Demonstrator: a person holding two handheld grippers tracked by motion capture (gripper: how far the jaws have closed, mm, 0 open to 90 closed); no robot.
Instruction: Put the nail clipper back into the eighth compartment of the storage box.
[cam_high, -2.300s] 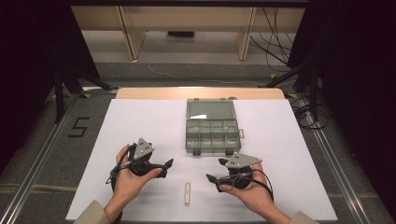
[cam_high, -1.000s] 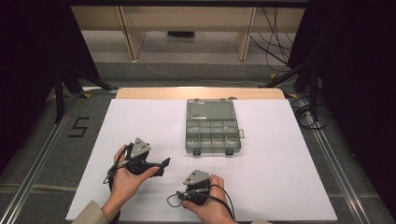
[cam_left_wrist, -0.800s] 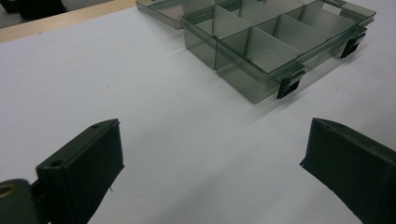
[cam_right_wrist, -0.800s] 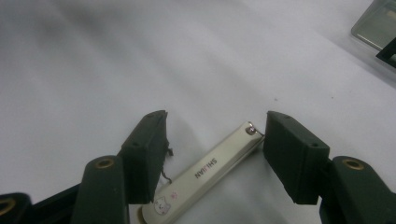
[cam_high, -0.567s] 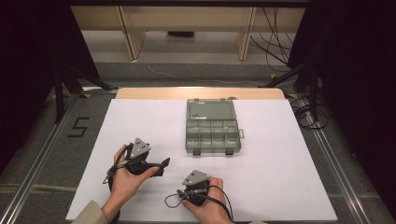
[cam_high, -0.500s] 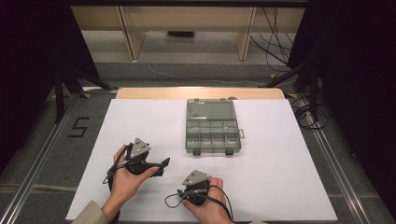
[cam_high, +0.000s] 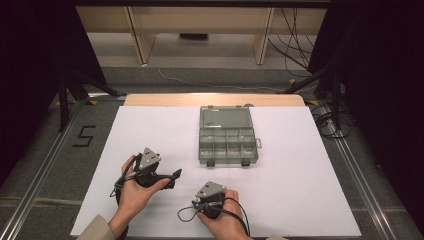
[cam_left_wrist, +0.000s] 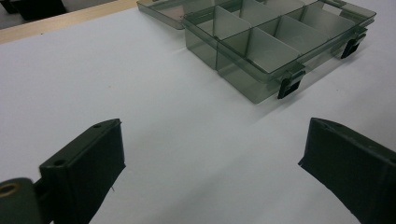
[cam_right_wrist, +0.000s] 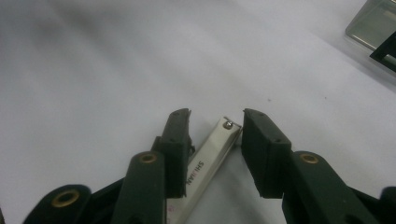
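Note:
A silver nail clipper (cam_right_wrist: 210, 156) lies flat on the white table sheet (cam_high: 300, 190), between the jaws of my right gripper (cam_right_wrist: 215, 116). Those jaws have just been closing around it. The left jaw is right beside the clipper's edge, and a narrow gap still shows on the other side. In the high view my right gripper (cam_high: 210, 195) sits near the front edge and covers the clipper. My left gripper (cam_left_wrist: 210, 135) stands wide open with nothing between its jaws. It faces the open grey compartment box (cam_left_wrist: 261, 46). In the high view my left gripper (cam_high: 172, 176) rests left of centre.
The compartment box (cam_high: 227, 135) sits at the middle of the sheet with its lid folded back and its compartments bare. A wooden strip (cam_high: 215, 100) runs along the table's far edge. Cables (cam_high: 330, 120) lie on the floor to the right.
The right hand has moved left from in front of the box to over the nail clipper, which it now hides in the high view. The left hand has stayed put.

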